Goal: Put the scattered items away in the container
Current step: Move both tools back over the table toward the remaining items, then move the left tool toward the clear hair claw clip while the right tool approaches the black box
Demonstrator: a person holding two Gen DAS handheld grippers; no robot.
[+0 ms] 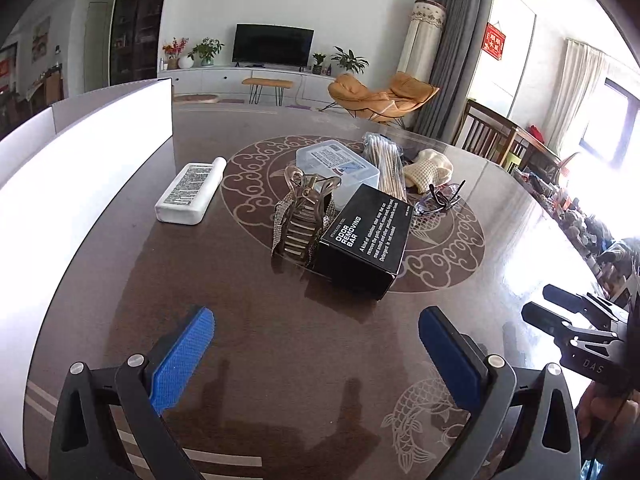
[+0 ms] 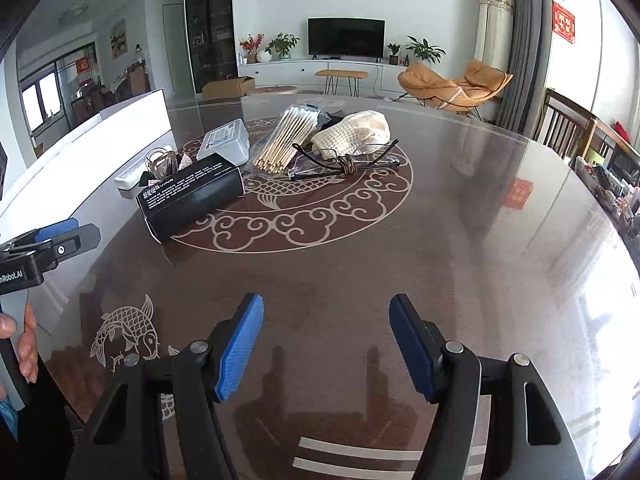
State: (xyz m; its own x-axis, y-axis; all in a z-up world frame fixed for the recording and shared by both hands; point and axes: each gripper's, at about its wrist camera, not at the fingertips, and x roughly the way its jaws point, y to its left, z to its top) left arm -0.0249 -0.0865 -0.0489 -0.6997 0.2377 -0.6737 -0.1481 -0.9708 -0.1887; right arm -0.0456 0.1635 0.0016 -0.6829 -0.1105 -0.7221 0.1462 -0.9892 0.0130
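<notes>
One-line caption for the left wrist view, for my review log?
Open left gripper hovers over the patterned table, facing a black odor-removing-bar box, hair claw clip and white tube beside the white container.

Box [image 1: 362, 240] ahead between left gripper's fingers [image 1: 182, 356], hair clip [image 1: 302, 216] just left of it, tube [image 1: 192, 190] farther left, glasses [image 1: 440, 198] behind right.

The white container [image 1: 80, 152] is cut off at the left picture edge, the black box [image 2: 192, 196] hides most of the white tube [image 2: 128, 179], and the box's small print is unreadable.
</notes>
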